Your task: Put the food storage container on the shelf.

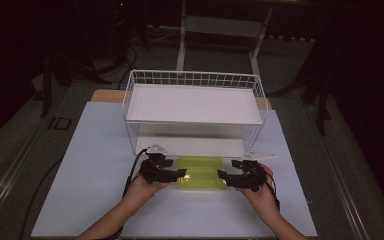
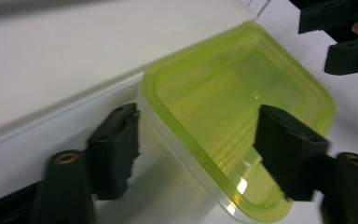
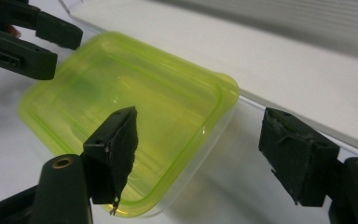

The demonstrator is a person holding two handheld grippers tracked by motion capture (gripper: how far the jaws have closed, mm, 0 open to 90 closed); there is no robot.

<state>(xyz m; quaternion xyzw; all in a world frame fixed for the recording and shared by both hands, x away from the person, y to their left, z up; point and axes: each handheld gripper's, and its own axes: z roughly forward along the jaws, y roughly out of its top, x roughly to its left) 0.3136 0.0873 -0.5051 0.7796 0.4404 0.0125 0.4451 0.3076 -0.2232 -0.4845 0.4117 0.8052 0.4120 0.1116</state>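
two hand-held grippers, left (image 1: pixel 182 173) and right (image 1: pixel 221 175), jaws apart around box (image 1: pixel 200 173); uneven squeeze could tip it against rack (image 1: pixel 195 105).

The shelf's lower board (image 1: pixel 190 146) hides the container's (image 1: pixel 200 172) far edge.

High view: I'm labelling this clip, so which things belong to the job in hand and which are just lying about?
In use:
- clear plastic box with yellow-green lid
- left gripper, jaws open
- right gripper, jaws open
- white wire shelf rack

Lying about:
- dark cables on floor
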